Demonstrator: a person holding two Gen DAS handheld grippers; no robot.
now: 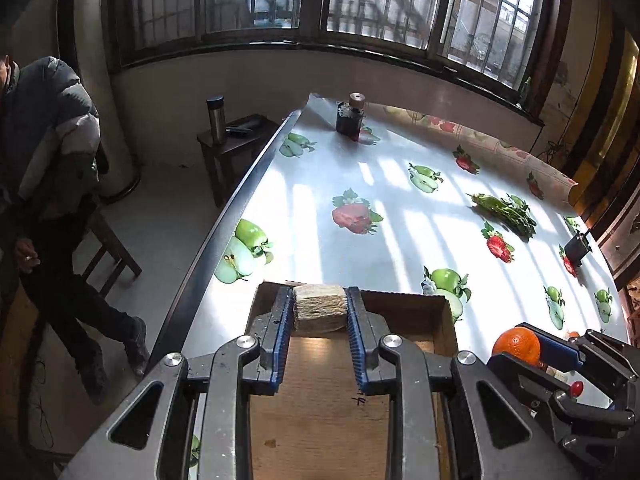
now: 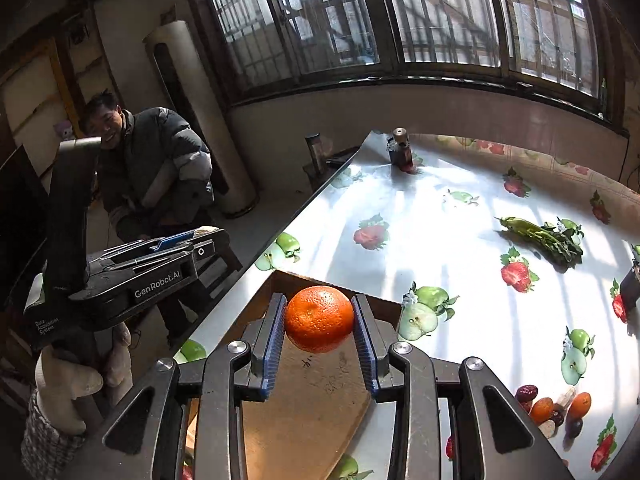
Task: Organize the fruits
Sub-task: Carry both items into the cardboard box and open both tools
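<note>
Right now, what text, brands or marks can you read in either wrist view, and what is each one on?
"GenRobot.AI": side of the left gripper, seen from the right wrist.
"Data Acquisition System": small print on the same gripper's body, lower down, only just legible.
Handwritten black marks on the cardboard box floor: scribbles, not readable in either view.
Nothing readable on the orange.

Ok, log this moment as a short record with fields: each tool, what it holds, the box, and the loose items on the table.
left tool: shut on a pale fibrous block, over the cardboard box
right tool: shut on an orange, over the box
leafy greens: lying on the fruit-print tablecloth, far right
small fruit pile: near right, on the cloth
dark jar: far table corner
</note>
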